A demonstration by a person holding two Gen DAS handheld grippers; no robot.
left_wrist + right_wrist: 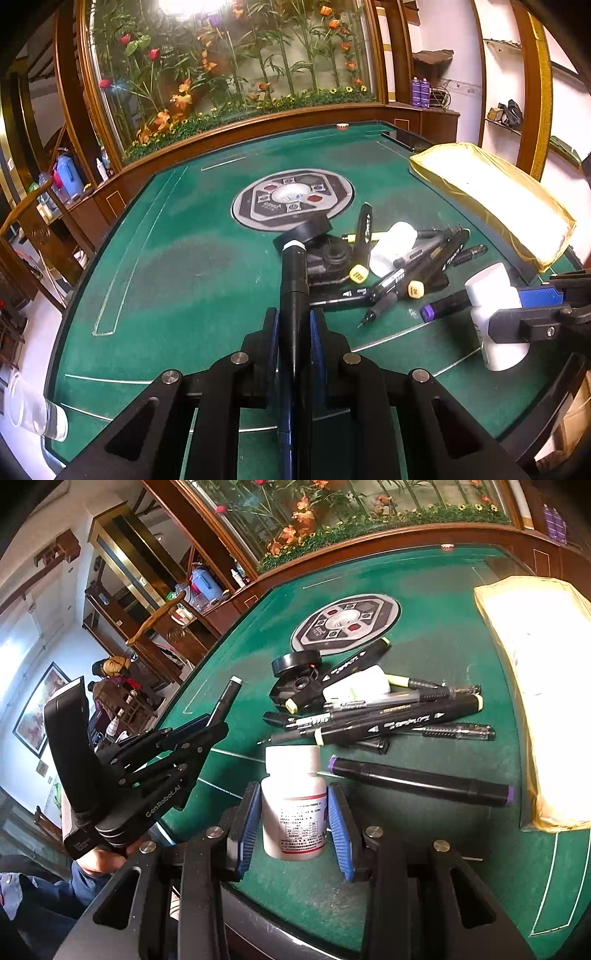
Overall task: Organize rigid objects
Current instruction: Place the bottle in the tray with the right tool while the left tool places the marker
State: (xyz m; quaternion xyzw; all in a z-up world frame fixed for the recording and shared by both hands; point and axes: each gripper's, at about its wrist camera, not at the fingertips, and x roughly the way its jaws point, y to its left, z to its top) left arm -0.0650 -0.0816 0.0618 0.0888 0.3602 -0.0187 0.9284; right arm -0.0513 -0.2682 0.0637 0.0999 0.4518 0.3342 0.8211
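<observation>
Green felt covers the table (155, 273), backed by a glass case of artificial flowers. From the left wrist, the left gripper (293, 328) is clamped narrowly on a black marker (293, 280) raised above the felt. Only the right wrist view shows the printed label on the white bottle (293, 808) gripped between the right gripper's (295, 827) blue pads, the purple-capped marker (421, 781) lying whole beside the gold-wrapped parcel (546, 686), and the person's hand (98, 860) on the left handle.
</observation>
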